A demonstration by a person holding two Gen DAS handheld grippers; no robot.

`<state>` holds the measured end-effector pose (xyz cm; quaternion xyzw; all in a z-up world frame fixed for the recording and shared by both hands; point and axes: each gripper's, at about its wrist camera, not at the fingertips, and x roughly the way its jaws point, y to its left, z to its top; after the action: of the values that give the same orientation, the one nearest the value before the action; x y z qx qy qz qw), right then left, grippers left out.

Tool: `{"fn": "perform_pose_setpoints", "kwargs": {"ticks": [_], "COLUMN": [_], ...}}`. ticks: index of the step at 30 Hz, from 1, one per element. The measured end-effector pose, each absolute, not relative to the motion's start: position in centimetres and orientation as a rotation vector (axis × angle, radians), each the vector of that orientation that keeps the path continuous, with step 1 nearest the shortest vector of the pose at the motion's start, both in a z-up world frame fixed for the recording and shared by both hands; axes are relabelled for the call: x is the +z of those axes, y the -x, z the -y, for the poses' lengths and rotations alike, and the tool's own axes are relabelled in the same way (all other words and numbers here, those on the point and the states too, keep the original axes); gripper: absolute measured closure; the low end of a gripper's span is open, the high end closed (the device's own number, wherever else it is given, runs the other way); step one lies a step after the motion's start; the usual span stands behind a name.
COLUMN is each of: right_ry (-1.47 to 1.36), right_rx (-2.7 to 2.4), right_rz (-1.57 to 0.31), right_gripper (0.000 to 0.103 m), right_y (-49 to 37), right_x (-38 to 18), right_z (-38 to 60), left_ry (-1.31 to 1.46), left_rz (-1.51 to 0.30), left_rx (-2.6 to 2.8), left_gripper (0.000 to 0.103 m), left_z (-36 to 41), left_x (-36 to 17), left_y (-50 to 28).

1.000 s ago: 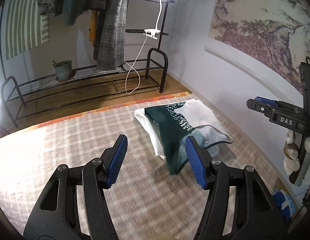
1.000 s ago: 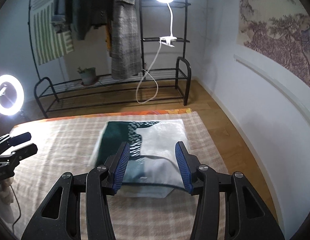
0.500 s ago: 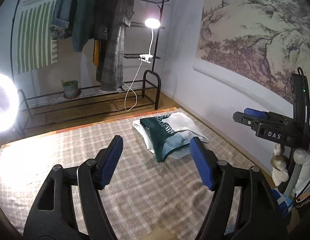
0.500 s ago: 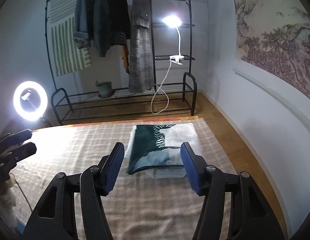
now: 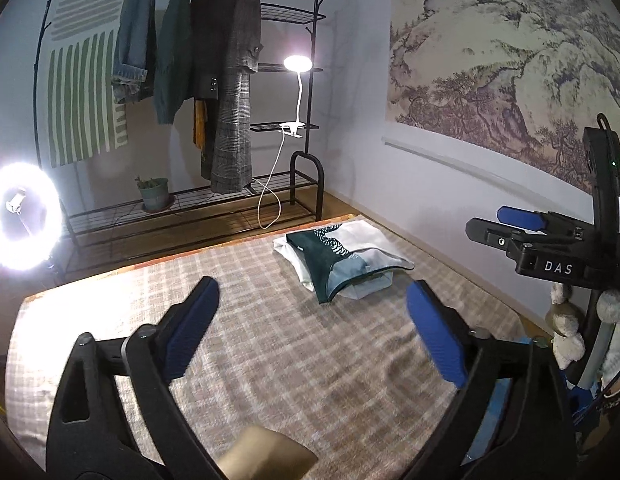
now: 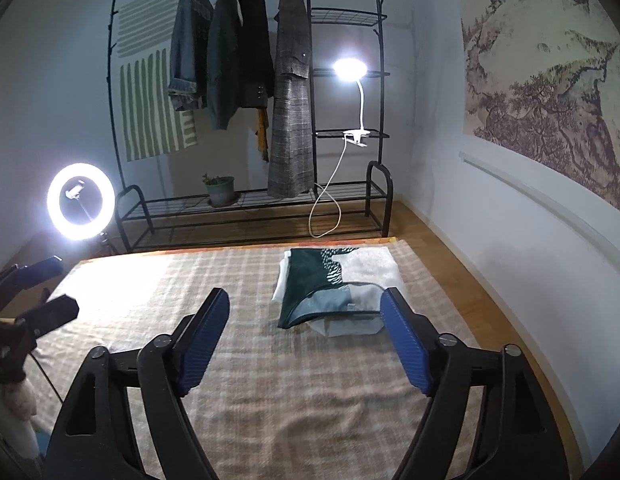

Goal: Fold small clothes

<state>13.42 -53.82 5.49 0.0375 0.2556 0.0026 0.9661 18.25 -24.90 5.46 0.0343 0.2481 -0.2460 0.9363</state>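
On the far right part of the plaid blanket lies the folded stack of small clothes, dark green over white. Both the left gripper and the right gripper hang above the blanket, jaws wide and holding nothing, well short of the stack

Dim room; a ring light and a clip lamp glare white, washing out the blanket beside the ring. Fisheye bends the edges.
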Motion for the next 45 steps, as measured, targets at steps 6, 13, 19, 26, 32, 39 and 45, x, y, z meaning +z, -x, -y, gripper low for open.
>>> {"fn": "perform_pose_setpoints", "kwargs": {"ticks": [6,13,19,26,32,39,45], "right_ry": [-0.081,-0.078,-0.076,-0.061,-0.056,-0.044,-0.034], "right_rx": [-0.001,-0.001,0.005,0.018,0.026,0.041,0.044], "right_rz": [-0.524,-0.541,-0.551,-0.546,-0.547,-0.550,-0.548], "right_gripper": [0.022,0.021,0.021,0.021,0.021,0.021,0.021], "right_y": [-12.2,-11.5,-11.4,-11.0,-11.1,-11.1,-11.0], "right_x": [4.6,3.5,3.3,3.6,3.6,3.6,3.6], "right_z": [53.0,52.3,51.9,51.4,51.0,50.6,50.3], "left_ry": [-0.054,-0.056,-0.063,-0.052,-0.055,-0.045,-0.040], "left_rz": [-0.526,-0.536,-0.534,-0.530,-0.531,-0.528,-0.531], "left_rx": [-0.485,-0.482,-0.481,-0.481,-0.481,-0.482,-0.485], "left_gripper": [0.002,0.002,0.002,0.002,0.002,0.002,0.002], "left_z": [24.0,23.2,22.9,22.6,22.5,22.5,22.4], "left_x": [4.8,4.2,4.1,4.4,4.3,4.6,4.7], "left_y": [-16.8,-15.8,-15.0,-14.7,-14.8,-14.5,-14.5]}}
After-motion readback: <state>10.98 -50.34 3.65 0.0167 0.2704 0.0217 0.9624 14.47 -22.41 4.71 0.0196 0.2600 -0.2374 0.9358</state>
